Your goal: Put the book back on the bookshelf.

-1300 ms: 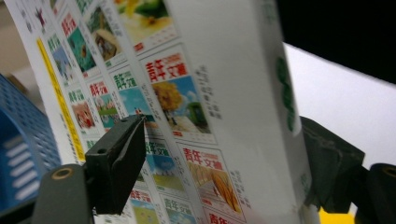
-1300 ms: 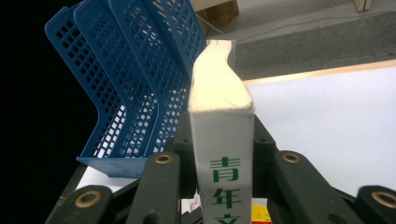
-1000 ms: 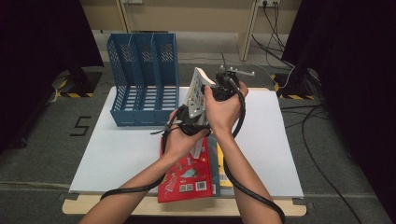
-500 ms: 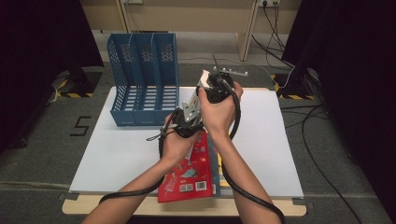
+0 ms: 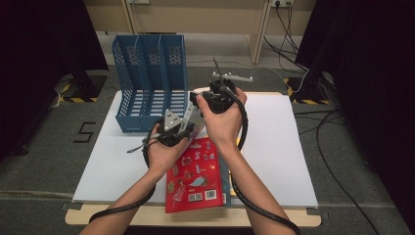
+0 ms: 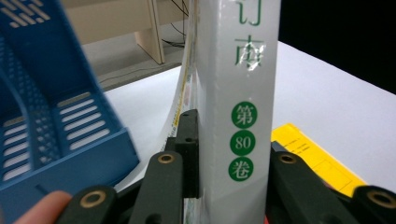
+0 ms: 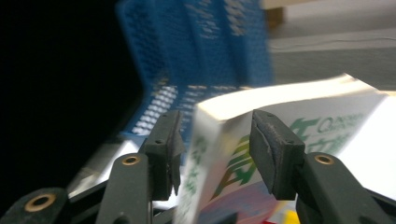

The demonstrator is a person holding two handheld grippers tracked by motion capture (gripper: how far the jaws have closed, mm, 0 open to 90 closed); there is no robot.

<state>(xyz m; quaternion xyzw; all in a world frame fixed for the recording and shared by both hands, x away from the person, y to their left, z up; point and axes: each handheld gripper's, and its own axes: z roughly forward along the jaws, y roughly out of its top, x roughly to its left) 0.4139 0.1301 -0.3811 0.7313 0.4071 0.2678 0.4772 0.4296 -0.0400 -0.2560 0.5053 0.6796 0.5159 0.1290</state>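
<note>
Even overhead light falls on the white bench (image 5: 288, 147), which reads bright, while the room at both sides sinks into near black. Shadows under the forearms are soft and faint. In the left gripper view the white book (image 6: 236, 93) between the tongs is sharp, with a small glare spot on its glossy spine, and the blue file rack (image 6: 42, 107) beside them smears. The right gripper view is blurred throughout, the page edge above its tongs blown out white.
</note>
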